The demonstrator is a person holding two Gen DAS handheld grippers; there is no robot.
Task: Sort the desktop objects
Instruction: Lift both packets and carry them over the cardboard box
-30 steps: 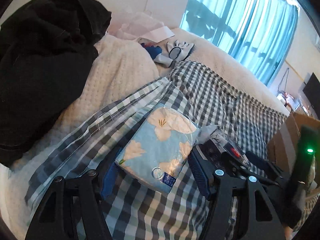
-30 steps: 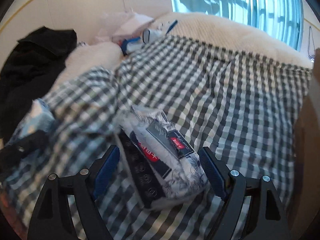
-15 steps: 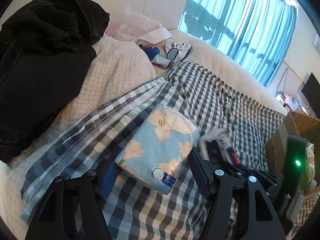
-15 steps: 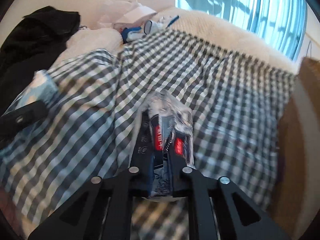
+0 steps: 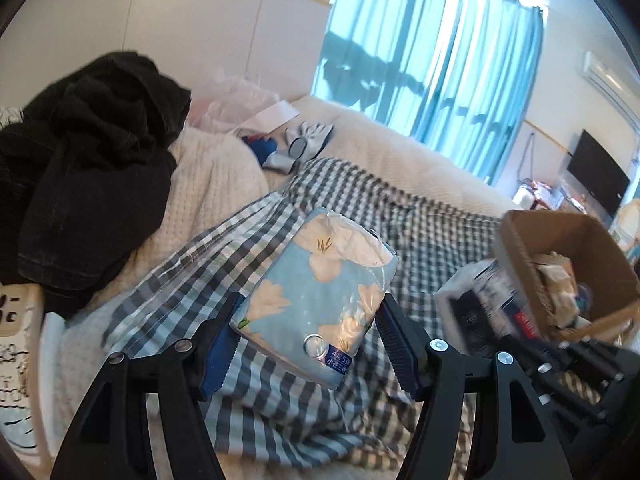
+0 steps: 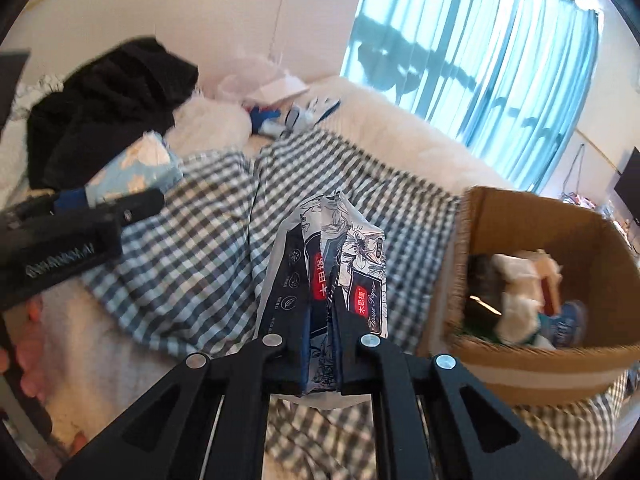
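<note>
Checked blanket (image 5: 420, 216) covers the bed, a cardboard box (image 6: 532, 272) at its right edge. Above the blanket, the left gripper (image 5: 308, 334) clamps a blue floral tissue pack (image 5: 320, 288), and the right gripper (image 6: 322, 344), nearly closed, pinches a black-and-white tissue pack (image 6: 332, 256) beside the box.

Right gripper (image 6: 320, 356) — jaws pinching dark-printed tissue pack (image 6: 332, 264) — beside cardboard box (image 6: 520, 216)

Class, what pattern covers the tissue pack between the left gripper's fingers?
Cream flowers on light blue tissue pack; clearest in the left wrist view.
</note>
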